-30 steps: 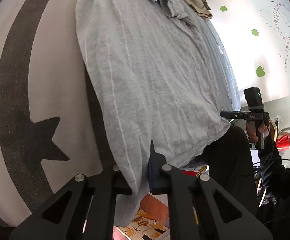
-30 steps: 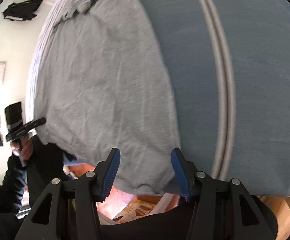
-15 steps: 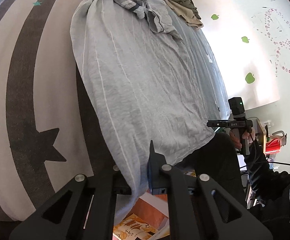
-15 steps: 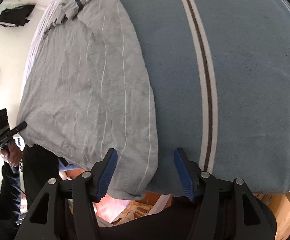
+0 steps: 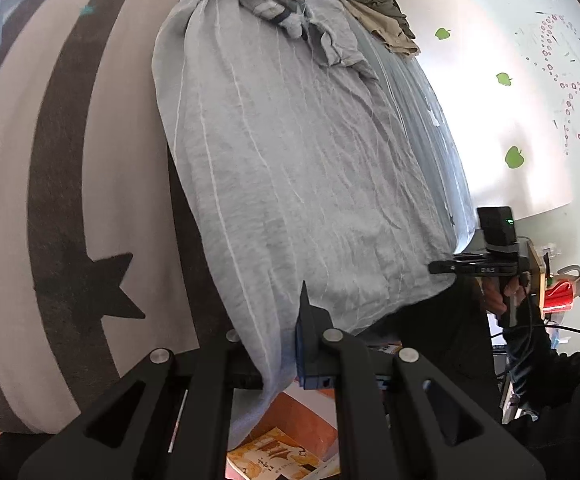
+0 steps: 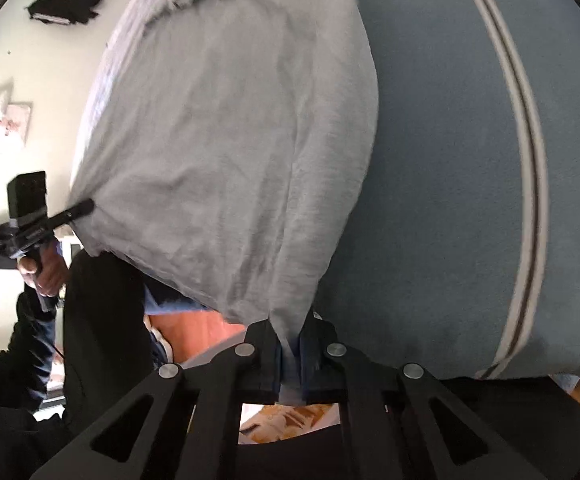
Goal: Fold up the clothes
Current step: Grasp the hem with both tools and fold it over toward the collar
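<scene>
A grey garment with thin white stripes [image 5: 290, 168] lies spread on the bed, its hem hanging over the near edge. My left gripper [image 5: 278, 344] is shut on one hem corner, cloth pinched between its fingers. In the right wrist view the same grey garment [image 6: 226, 152] fills the left half, and my right gripper [image 6: 288, 344] is shut on the other hem corner. Each gripper shows in the other's view: the right gripper [image 5: 449, 267] at the cloth's right corner, the left gripper [image 6: 84, 209] at its left corner. The garment's far end is bunched up.
The bedcover is grey-and-white striped with a dark star [image 5: 94, 288] on one side and blue with a pale stripe [image 6: 529, 160] on the other. Crumpled clothes [image 5: 373, 12] lie at the bed's far end. The person's dark-clothed body [image 6: 90, 340] and booklets on an orange floor [image 5: 274, 456] are below.
My right gripper has closed from open onto the garment's hem corner. The left gripper has kept its hold on the other corner, and the view has shifted slightly.
</scene>
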`<state>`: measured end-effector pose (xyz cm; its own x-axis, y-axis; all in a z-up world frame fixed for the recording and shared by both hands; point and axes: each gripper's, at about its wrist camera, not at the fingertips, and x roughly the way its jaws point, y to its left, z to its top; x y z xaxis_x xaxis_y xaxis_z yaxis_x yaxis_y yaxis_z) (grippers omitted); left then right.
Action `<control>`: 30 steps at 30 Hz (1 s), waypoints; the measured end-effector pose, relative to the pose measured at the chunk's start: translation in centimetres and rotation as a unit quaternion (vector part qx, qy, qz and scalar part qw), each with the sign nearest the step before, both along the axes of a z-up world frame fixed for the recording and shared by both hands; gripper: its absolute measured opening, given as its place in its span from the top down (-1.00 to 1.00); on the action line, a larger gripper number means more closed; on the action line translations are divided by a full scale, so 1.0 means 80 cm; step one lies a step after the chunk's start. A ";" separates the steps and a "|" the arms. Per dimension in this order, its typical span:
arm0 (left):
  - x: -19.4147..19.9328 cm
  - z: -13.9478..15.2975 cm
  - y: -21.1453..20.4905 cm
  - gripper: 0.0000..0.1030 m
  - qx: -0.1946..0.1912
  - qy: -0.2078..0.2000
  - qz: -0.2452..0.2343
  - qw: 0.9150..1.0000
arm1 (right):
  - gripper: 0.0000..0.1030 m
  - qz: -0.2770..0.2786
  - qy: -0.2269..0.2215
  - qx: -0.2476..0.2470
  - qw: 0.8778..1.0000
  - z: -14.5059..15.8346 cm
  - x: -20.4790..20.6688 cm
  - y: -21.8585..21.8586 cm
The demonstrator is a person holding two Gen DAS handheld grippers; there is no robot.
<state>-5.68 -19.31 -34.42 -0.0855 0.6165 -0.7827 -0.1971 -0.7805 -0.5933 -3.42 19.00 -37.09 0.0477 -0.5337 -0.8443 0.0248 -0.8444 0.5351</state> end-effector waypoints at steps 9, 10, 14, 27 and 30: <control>-0.029 0.051 -0.003 0.88 0.002 0.021 0.010 1.000 | 0.89 -0.027 0.072 -0.052 0.996 0.076 -0.025 0.033; -0.036 0.058 -0.004 0.88 0.002 0.026 0.014 1.000 | 0.89 -0.030 0.080 -0.055 0.995 0.083 -0.032 0.037; -0.071 0.078 -0.013 0.88 0.003 0.035 0.031 0.999 | 0.89 -0.036 0.111 -0.053 0.992 0.109 -0.060 0.053; -0.226 0.068 -0.016 0.88 -0.008 0.010 0.064 0.998 | 0.89 -0.069 0.143 -0.058 0.986 0.141 -0.214 0.082; -0.257 0.054 -0.013 0.88 -0.016 -0.002 0.066 0.998 | 0.89 -0.073 0.132 -0.048 0.987 0.125 -0.259 0.061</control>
<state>-26.22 -20.35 -30.12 -0.1610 0.5743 -0.8026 -0.0891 -0.8184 -0.5677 -24.15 23.90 -27.06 -0.2500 -0.5976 -0.7618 0.0558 -0.7944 0.6048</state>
